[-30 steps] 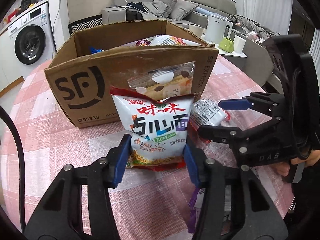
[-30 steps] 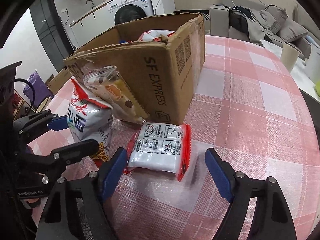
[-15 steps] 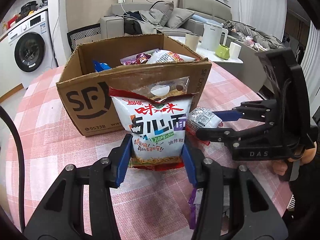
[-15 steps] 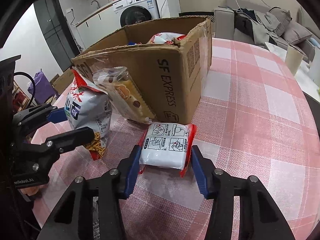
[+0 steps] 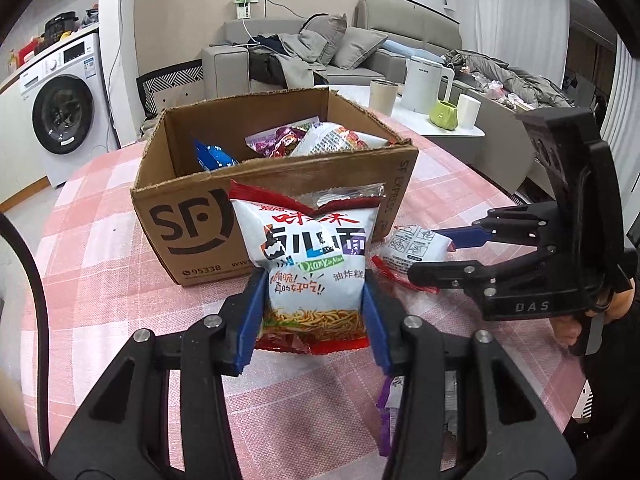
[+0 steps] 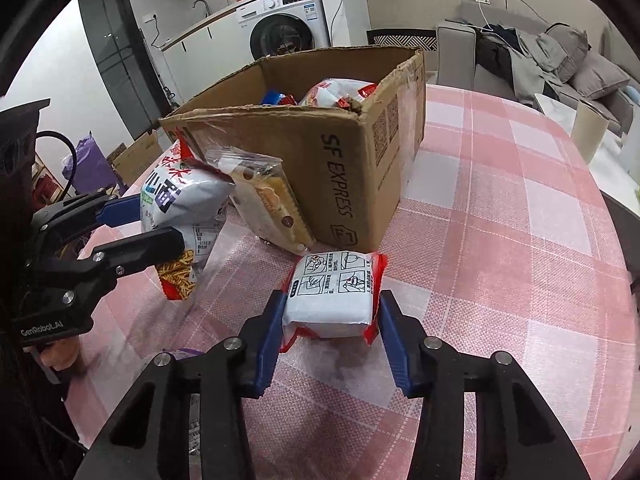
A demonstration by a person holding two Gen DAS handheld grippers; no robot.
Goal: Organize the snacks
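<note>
My left gripper (image 5: 314, 312) pinched the noodle bag (image 5: 314, 264) upright, and my right gripper (image 6: 330, 322) squeezed the small white packet (image 6: 334, 290) just off the counter (image 6: 500, 248), both ready for the box (image 5: 276, 184) behind.

Our left claw (image 5: 314, 318) black with blue pads, silver screws, our right claw (image 6: 330, 334) alike, "DAS" embossed

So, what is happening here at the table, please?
A person is sorting snacks with two handheld grippers. The left gripper clamps a white noodle snack bag, the right gripper a small white packet. Both are beside the open cardboard box, which already holds snacks. A clear cookie packet leans against it.
</note>
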